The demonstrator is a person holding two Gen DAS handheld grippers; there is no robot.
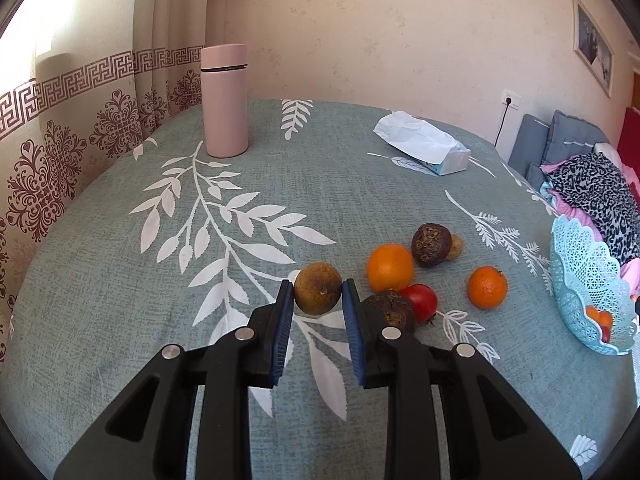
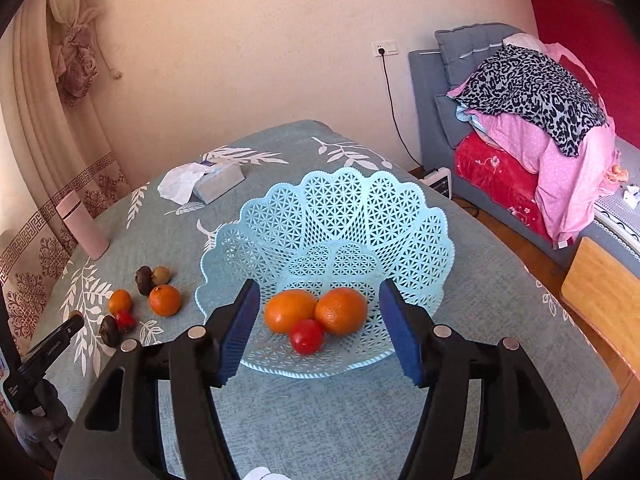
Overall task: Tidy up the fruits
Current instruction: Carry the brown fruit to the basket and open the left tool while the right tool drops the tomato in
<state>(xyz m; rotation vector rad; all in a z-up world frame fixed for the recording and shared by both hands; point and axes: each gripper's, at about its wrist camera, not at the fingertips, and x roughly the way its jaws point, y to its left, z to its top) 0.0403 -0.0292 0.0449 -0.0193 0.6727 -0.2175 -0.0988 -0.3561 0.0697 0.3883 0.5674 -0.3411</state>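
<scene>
The left gripper (image 1: 318, 294) clamps a brown fruit (image 1: 318, 289) near the tabletop's (image 1: 120, 320) front edge. The right gripper (image 2: 316, 308) hangs released over the blue basket (image 2: 340, 208), which holds two oranges (image 2: 341, 310) and a tomato (image 2: 306, 336).

the blue basket (image 1: 576, 280) at the table's right edge is cut off by the left wrist view's rim, its fruit mostly hidden behind the wall. a small yellowish fruit (image 1: 456, 247) is half hidden behind a dark one (image 1: 430, 244).
</scene>
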